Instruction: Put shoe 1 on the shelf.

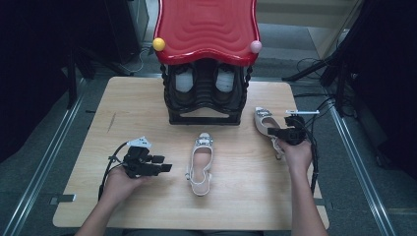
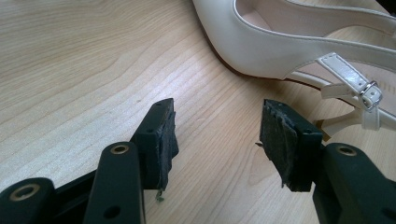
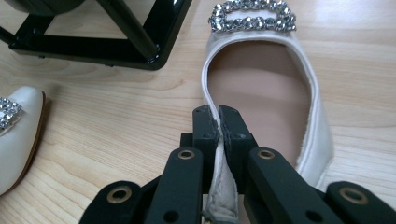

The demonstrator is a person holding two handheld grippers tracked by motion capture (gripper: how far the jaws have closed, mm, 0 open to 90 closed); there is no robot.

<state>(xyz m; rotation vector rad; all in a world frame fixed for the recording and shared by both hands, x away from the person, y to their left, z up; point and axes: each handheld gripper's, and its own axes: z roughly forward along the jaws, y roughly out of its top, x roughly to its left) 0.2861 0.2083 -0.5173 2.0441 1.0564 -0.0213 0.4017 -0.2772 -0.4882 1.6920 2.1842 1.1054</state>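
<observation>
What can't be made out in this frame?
- Right shoe heel, right gripper view: behind the right gripper, which pinches its side wall.
- Middle shoe toe, left gripper view: cut by the top edge.
- Pair in the rack, high view: mostly under the red top.

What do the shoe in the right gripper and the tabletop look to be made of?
Shoe: smooth ivory leather or imitation with a soft sheen, rhinestone-like buckle glinting. The right gripper pinches its side wall.
Tabletop: pale wood or wood-look laminate, matte, grain lines visible.
</observation>
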